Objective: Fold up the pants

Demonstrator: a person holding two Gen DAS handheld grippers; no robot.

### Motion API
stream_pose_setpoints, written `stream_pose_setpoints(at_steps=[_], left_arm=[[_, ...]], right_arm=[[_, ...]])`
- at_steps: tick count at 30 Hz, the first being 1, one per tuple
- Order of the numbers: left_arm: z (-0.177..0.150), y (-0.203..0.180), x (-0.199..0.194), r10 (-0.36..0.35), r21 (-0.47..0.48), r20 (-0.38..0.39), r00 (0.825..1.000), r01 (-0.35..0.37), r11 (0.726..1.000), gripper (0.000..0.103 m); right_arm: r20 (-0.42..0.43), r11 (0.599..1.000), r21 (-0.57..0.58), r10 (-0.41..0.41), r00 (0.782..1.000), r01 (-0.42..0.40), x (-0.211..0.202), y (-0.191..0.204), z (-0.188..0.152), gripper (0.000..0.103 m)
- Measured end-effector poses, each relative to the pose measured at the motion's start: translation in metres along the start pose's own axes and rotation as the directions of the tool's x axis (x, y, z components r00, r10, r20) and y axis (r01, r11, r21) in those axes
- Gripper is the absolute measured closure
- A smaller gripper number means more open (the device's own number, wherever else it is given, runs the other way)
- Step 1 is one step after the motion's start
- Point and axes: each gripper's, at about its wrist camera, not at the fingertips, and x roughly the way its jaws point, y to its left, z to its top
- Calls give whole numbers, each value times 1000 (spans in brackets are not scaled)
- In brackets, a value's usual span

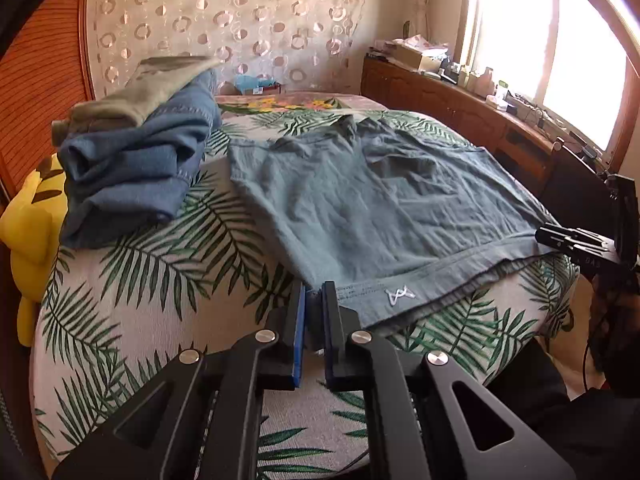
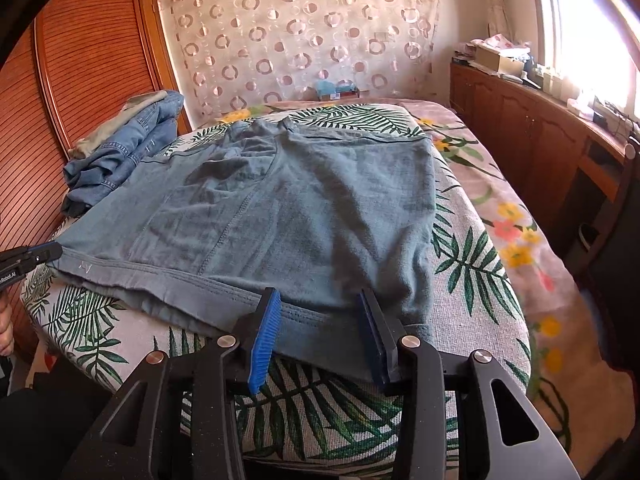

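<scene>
Grey-blue pants (image 1: 360,200) (image 2: 280,220) lie spread flat on the leaf-print bed cover (image 1: 160,300). My left gripper (image 1: 314,290) is shut on the near left corner of their hem, beside a small white embroidered mark (image 1: 400,294). In the right wrist view that same left gripper (image 2: 48,251) pinches the corner at the far left. My right gripper (image 2: 318,300) stands open at the near edge, its blue pads (image 2: 264,332) apart on either side of a stretch of hem, not pressing it. From the left wrist view, the right gripper (image 1: 552,236) sits at the cloth's right corner.
A pile of blue jeans (image 1: 132,168) (image 2: 120,152) topped by an olive garment lies at the back left of the bed. A yellow plush toy (image 1: 32,224) sits at the left edge. A wooden cabinet (image 2: 540,128) with clutter runs under the window on the right.
</scene>
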Motion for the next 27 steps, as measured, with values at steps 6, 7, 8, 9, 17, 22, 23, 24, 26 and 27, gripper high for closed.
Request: stream_pose_setpoints(at_steps=[6, 7, 8, 9, 17, 22, 23, 24, 26, 27], left_arm=[[19, -19, -1, -34, 66, 19, 999, 33, 997, 95], [21, -23, 0, -41, 78, 19, 999, 39, 996, 95], [24, -26, 1, -45, 87, 20, 999, 43, 995, 95], [27, -31, 2, -52, 98, 22, 998, 49, 994, 95], [53, -65, 11, -118, 178, 29, 993, 111, 978, 96], [68, -90, 16, -147, 235, 25, 989, 137, 962, 96], [71, -94, 17, -152, 244, 26, 988, 142, 959, 96], [74, -97, 17, -158, 247, 27, 987, 146, 958, 96], [79, -103, 17, -170, 257, 30, 985, 157, 954, 96], [82, -107, 16, -175, 260, 31, 984, 161, 952, 96]], right_arm=[[9, 1000, 21, -16, 1000, 15, -4, -6, -1, 62], [12, 1000, 23, -15, 1000, 15, -5, -7, -2, 62], [15, 1000, 26, -14, 1000, 14, -7, -7, -3, 62], [18, 1000, 28, -13, 1000, 12, -8, -8, -3, 62], [32, 999, 48, -2, 1000, 0, -13, -9, -11, 62], [42, 998, 56, 7, 999, -10, -16, -11, -12, 62], [45, 998, 58, 7, 999, -10, -17, -12, -13, 62], [49, 998, 59, 7, 999, -10, -18, -13, -13, 62], [57, 998, 66, 5, 998, -8, -20, -14, -14, 62], [59, 998, 69, 3, 998, -7, -21, -15, -15, 62]])
